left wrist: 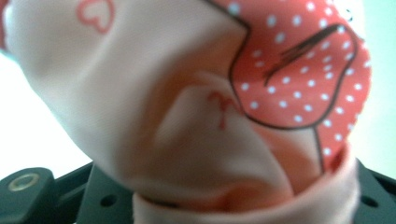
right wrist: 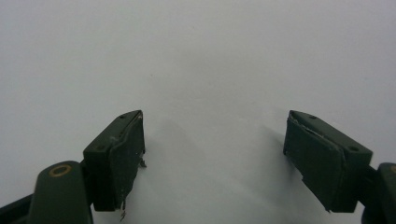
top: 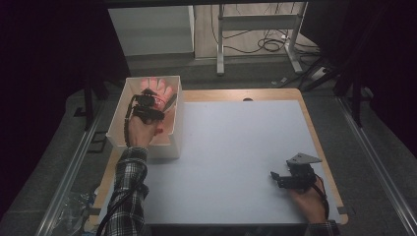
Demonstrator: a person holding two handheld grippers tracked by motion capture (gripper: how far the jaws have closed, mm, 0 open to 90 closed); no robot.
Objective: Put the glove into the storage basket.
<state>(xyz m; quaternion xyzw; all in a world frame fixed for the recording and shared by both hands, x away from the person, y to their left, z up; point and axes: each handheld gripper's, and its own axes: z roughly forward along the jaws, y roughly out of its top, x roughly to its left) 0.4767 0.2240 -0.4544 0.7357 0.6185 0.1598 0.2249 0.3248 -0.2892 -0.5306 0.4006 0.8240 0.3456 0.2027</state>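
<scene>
The left tongs [top: 147,101] pinched pink cloth [left wrist: 187,116] inside the white box [top: 178,123]; the right tongs [top: 276,178] rested spread on the bench [top: 236,147].

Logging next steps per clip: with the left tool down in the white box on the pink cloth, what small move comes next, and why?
Probably lift the left tool straight up: pink cloth bunches between its jaws inside the white box. The right tool waits open over bare table.

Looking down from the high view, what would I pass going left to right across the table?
White box with a pink cloth and the left gripper inside → bare white table → right gripper.
</scene>
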